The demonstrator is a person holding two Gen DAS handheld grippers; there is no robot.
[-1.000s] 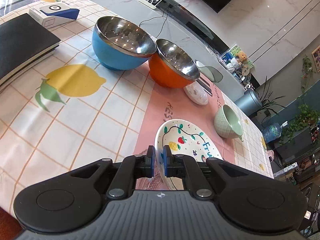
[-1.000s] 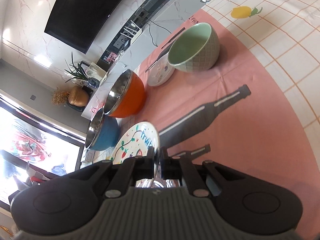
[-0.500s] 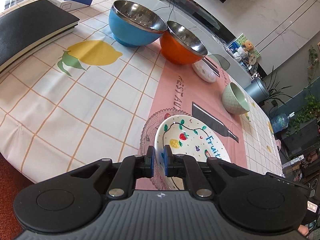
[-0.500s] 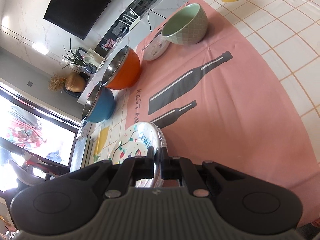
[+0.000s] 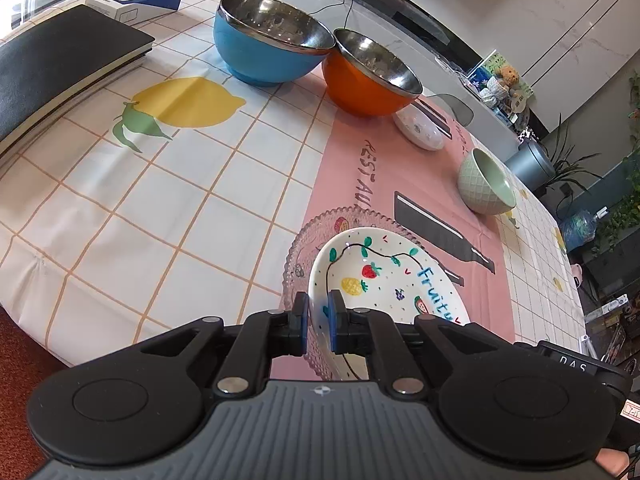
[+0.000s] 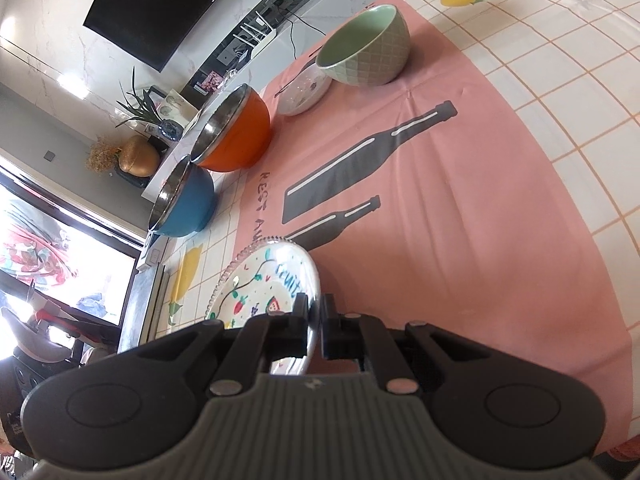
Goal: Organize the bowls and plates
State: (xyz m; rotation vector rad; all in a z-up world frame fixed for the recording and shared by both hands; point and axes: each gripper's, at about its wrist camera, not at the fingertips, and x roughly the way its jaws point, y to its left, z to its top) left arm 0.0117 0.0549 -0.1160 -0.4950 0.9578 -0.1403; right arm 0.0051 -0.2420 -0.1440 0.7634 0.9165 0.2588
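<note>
White ceramic, painted with fruit, is what both tools are gripping: the fruit plate is being carried between them, tipped rather than level. The left gripper is pinching the plate's near-left rim, its blue pads closed down onto the edge. The right gripper is clamping the opposite rim, fingers nearly together with only the plate's thickness between them. Neither hand is nearer; each is already on the plate.

Directly beneath is lying the clear glass plate with its beaded rim, flat on the pink strip of the tablecloth. The painted plate is sitting off-centre over it, the glass rim showing wide on the left and far side. I cannot tell whether the two are touching yet.

So the move seems to be turning on that vertical stacking: lowering and levelling the painted plate into the glass one, probably sliding leftward first.

Farther back are standing the blue bowl, orange bowl, small white dish and green bowl.
</note>
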